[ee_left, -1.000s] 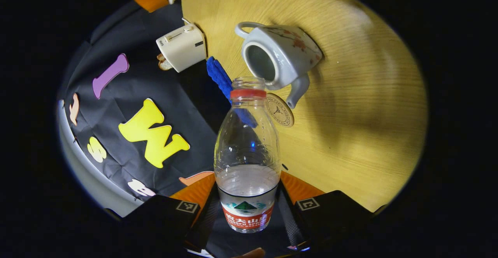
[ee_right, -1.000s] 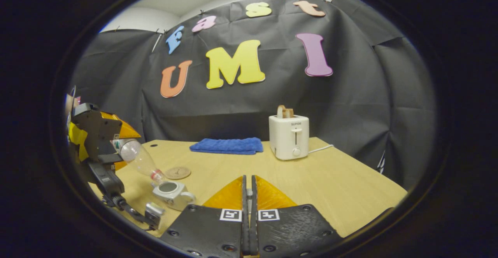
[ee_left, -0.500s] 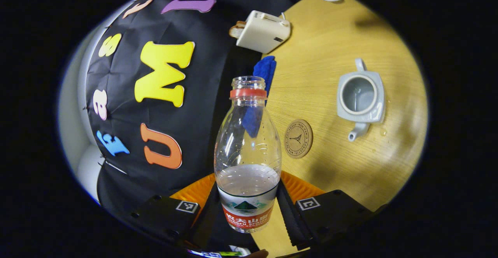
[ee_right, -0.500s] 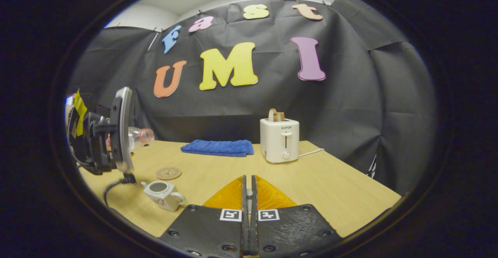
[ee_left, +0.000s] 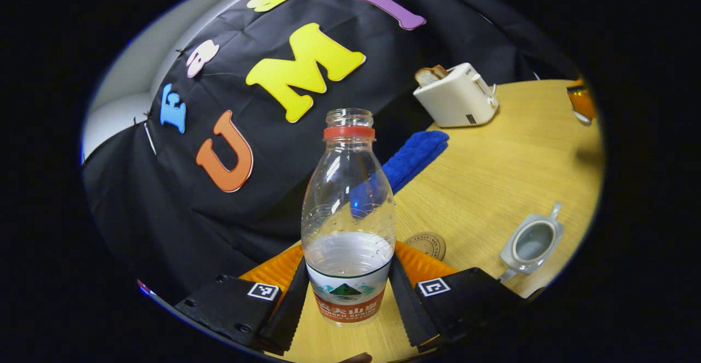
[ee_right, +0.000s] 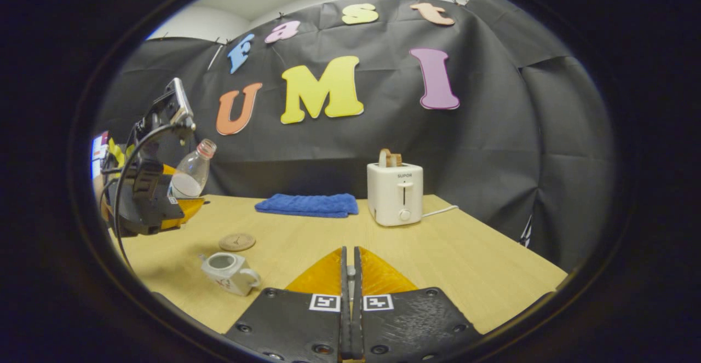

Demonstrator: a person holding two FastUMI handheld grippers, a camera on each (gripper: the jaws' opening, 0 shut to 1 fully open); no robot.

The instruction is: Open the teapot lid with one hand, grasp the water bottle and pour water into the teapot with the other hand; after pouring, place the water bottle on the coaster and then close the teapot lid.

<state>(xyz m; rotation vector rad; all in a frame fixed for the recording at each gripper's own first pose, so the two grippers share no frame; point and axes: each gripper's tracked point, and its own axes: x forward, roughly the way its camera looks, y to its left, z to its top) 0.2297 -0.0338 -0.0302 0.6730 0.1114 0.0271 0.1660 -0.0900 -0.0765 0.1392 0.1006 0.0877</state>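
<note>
Left tool (ee_left: pixel 348 303) grips water bottle (ee_left: pixel 348 215); right tool (ee_right: pixel 349 319) closed.

1. The left gripper (ee_left: pixel 348 319) had black plates studded with screws, each bearing a square black-and-white marker, over ribbed orange shells.
2. The right gripper (ee_right: pixel 350 319) showed matching marked plates and orange shells.
3. Black cables looped off the left gripper's body.

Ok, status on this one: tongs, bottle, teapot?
Left tongs shut on bottle, held above table. Right tongs shut; lid not visible. Teapot open. Coaster bare.
</note>
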